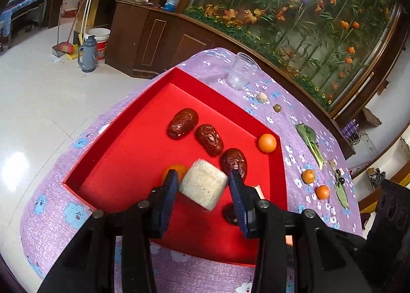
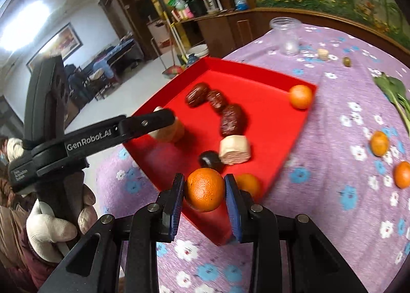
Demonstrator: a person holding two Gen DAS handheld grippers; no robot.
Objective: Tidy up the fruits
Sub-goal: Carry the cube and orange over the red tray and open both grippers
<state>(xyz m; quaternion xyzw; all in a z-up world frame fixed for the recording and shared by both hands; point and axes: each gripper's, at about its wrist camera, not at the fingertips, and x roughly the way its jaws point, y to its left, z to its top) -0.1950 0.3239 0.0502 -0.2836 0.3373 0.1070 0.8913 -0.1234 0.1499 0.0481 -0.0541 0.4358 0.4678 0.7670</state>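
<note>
A red tray (image 1: pixel 123 139) (image 2: pixel 289 139) lies on the purple flowered tablecloth. My left gripper (image 1: pixel 203 185) is shut on a pale cut banana-like chunk (image 1: pixel 203 186) and holds it above the tray; it also shows in the right wrist view (image 2: pixel 166 132). My right gripper (image 2: pixel 204 190) is shut on a small orange (image 2: pixel 204 189) over the tray's near corner. In the tray lie three red dates (image 1: pixel 183 123) (image 1: pixel 209 139) (image 1: pixel 233 162), an orange (image 1: pixel 267 142) (image 2: pixel 300 96), another orange (image 1: pixel 176 171) (image 2: pixel 247 184), a second pale chunk (image 2: pixel 235 150) and a dark fruit (image 2: pixel 210 161).
On the cloth right of the tray lie two oranges (image 1: pixel 308 176) (image 1: pixel 322 192), a leafy green (image 1: pixel 310 141), a bay leaf (image 1: pixel 342 194), a green olive (image 1: pixel 277 107), a pale chunk (image 1: pixel 262 97) and a clear plastic cup (image 1: pixel 242 71). A wooden cabinet stands beyond the table.
</note>
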